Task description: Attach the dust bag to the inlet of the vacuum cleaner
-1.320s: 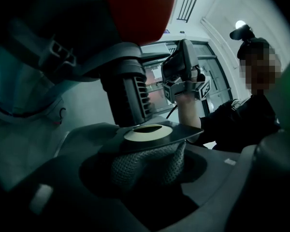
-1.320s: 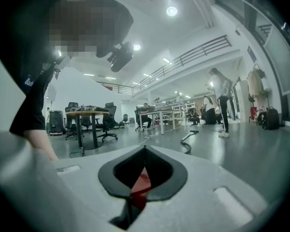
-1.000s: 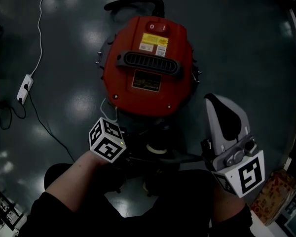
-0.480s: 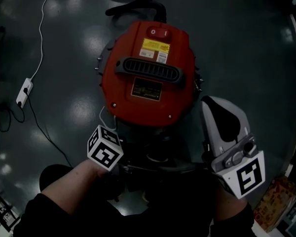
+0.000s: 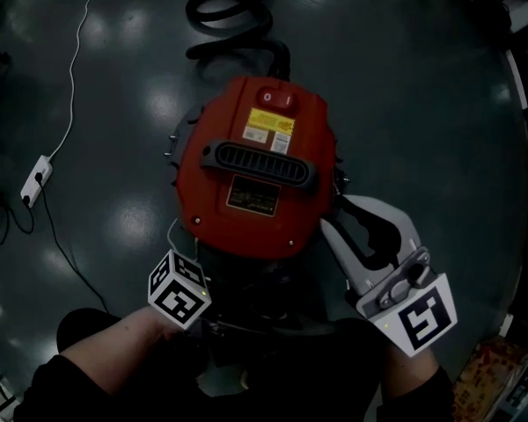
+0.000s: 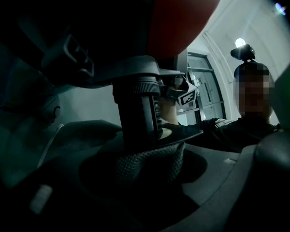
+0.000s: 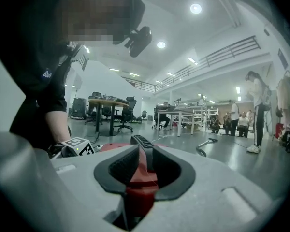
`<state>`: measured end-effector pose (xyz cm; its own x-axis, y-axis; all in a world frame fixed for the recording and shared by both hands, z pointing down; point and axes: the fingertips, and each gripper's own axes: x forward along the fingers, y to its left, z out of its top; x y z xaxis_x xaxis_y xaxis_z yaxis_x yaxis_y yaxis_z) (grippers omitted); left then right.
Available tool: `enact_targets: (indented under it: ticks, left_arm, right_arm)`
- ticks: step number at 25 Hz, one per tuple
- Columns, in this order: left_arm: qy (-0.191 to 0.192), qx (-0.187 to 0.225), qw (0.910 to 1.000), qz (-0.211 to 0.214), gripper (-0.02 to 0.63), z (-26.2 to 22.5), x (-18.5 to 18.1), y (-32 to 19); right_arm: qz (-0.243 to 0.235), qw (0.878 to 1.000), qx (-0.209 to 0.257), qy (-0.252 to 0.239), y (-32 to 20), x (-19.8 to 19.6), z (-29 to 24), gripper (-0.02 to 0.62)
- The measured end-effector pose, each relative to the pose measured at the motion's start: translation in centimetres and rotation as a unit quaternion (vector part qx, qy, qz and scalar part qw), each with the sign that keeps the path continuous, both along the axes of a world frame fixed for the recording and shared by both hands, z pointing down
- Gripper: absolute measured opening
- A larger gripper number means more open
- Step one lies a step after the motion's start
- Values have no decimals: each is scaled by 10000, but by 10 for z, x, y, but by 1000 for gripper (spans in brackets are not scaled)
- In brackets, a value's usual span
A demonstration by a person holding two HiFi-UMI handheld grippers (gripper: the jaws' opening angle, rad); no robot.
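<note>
Seen from above, a person's dark-sleeved arms (image 5: 97,367) reach in at the near side of a red vacuum cleaner (image 5: 260,183) standing on a dark, glossy floor (image 5: 422,104).

The left gripper (image 6: 145,175) points under the near left edge of the vacuum cleaner, its marker cube (image 5: 180,288) just beside the red top. Its jaws stand wide and appear to press on the grey woven cloth of the dust bag (image 6: 147,161) bunched between them. The bag hangs directly beneath the vacuum cleaner's black ribbed inlet (image 6: 137,110), with the bag's flat collar (image 6: 183,134) around the base of that pipe.

The right gripper (image 7: 140,175) lies against the near right edge of the vacuum cleaner. Its jaws have just been opening and now stand partly apart. The red top shows in the gap between them, and the pads do not clamp it.

On top of the vacuum cleaner sit a black slotted handle (image 5: 260,158), a yellow label (image 5: 271,128) and a switch (image 5: 277,99).

Beyond the vacuum cleaner's far side, a black hose (image 5: 233,11) curls on the floor. Well to the vacuum cleaner's left lie a white power strip (image 5: 33,180) and its cord (image 5: 75,69).

Far past the vacuum cleaner, the right gripper view shows tables (image 7: 104,103) and a standing person (image 7: 257,110).
</note>
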<state>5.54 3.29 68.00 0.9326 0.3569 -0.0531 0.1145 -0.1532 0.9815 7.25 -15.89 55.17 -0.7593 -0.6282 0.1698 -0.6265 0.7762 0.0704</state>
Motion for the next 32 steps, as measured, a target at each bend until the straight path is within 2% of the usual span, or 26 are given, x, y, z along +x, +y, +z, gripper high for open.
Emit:
enact_targets:
  ticks: [5,9,13,16,19,27,32]
  left_arm:
    - [8,-77,10000,-52,287,0,0,0]
    - [10,16,10000,-35,287,1,-1,-6]
    - [-7,-17,9999,-110,288,2,1,-5]
    - [7,-80,9999,-126,288,3,1,-6]
    - [17,-141,9998,-136,288,2,2,-6]
    - [81,-361,9986,-368,288,0,3,-10]
    - [82,-330,9988,-362,288,2,2,-10]
  right_arm:
    - [-347,9986,-53,406,-16,-6,14,131]
    - [-781,9951,-71,595,-29,-18,19,189]
    - [-1209,9889,-48,867,-30,-32,28,199]
    - [-1273,9869,48,986,-35,-35,31,198]
    - [-1269,9869,154,979,-38,-35,30,158]
    - [-1227,9867,230,1041,-38,-36,29,156]
    - [-1156,9874,211,1061,-38,-35,30,156]
